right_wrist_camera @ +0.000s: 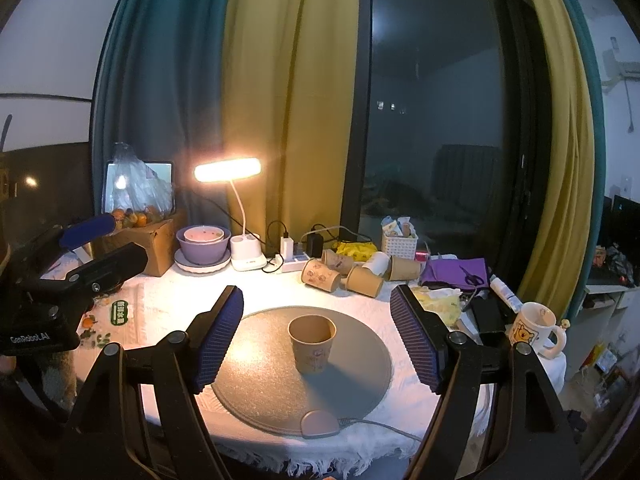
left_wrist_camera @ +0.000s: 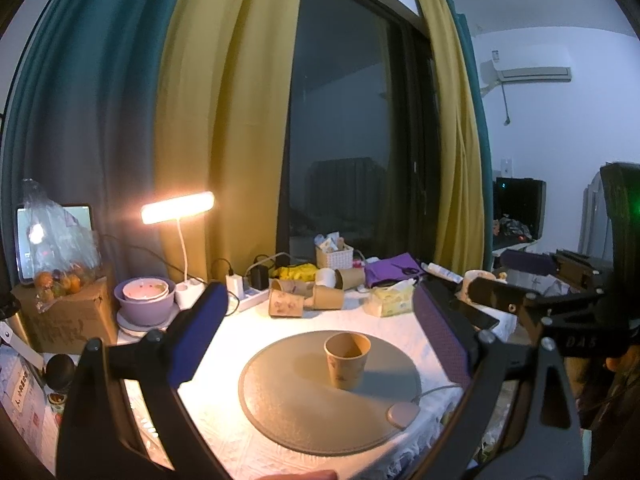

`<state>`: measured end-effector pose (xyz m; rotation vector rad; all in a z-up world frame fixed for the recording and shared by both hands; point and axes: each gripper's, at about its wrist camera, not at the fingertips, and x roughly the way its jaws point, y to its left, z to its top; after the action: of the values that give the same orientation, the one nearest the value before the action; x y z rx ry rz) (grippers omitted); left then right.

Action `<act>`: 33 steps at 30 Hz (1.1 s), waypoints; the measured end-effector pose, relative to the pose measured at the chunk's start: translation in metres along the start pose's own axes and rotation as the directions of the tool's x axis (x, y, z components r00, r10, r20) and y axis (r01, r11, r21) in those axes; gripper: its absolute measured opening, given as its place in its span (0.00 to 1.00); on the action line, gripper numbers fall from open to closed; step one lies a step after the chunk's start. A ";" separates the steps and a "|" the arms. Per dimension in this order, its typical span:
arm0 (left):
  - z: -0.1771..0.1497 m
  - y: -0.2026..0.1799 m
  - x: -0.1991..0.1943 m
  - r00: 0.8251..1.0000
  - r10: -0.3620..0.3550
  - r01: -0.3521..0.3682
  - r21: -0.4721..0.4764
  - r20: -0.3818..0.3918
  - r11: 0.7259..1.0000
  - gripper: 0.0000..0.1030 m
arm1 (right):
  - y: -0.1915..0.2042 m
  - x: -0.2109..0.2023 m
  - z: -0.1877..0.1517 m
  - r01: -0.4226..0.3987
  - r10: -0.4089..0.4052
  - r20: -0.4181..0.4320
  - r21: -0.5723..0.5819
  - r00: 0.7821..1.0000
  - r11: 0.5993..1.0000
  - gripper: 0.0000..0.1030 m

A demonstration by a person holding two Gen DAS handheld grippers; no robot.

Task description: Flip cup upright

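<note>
The paper cup stands with its mouth up, a little above the middle of the gray round mat, in the lower centre of both pictures. It seems the flip itself is finished, so I judge the step in hand is to draw both tools back without touching it.

The right gripper has its jaws spread wide and holds nothing; in its own view the 2 blue pads stand well apart, 1 at each side of the cup, and neither touches it. The left gripper is also wide open and empty, with the cup between its pads but clearly free of them.

To do this well, I would pull each tool straight back along its fingers, toward the bottom of the frame, and keep the jaws as open as they are. A turn to the side could swing a pad into the cup wall, and such a light, empty cup will probably tip at a small knock. The white puck and its cable lie at the lower edge of the mat, so the fingers should be lifted a little and not dragged over them.

The other paper cups lying on their sides in the upper right are far from this movement.
</note>
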<state>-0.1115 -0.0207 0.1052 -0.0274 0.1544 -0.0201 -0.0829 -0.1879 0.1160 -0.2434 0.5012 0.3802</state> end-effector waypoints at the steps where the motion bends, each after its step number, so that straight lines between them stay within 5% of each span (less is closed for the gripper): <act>1: 0.000 0.000 0.000 1.000 0.000 0.000 -0.001 -0.002 1.000 0.92 | 0.000 0.000 0.000 -0.001 0.001 -0.001 0.002 1.000 1.000 0.77; 33: 0.001 -0.001 0.001 1.000 -0.010 0.010 -0.009 -0.011 1.000 0.92 | 0.000 0.000 -0.002 -0.003 0.003 -0.017 0.003 1.000 1.000 0.77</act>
<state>-0.1100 -0.0221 0.1059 -0.0373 0.1650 -0.0294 -0.0832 -0.1887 0.1141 -0.2432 0.5184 0.3807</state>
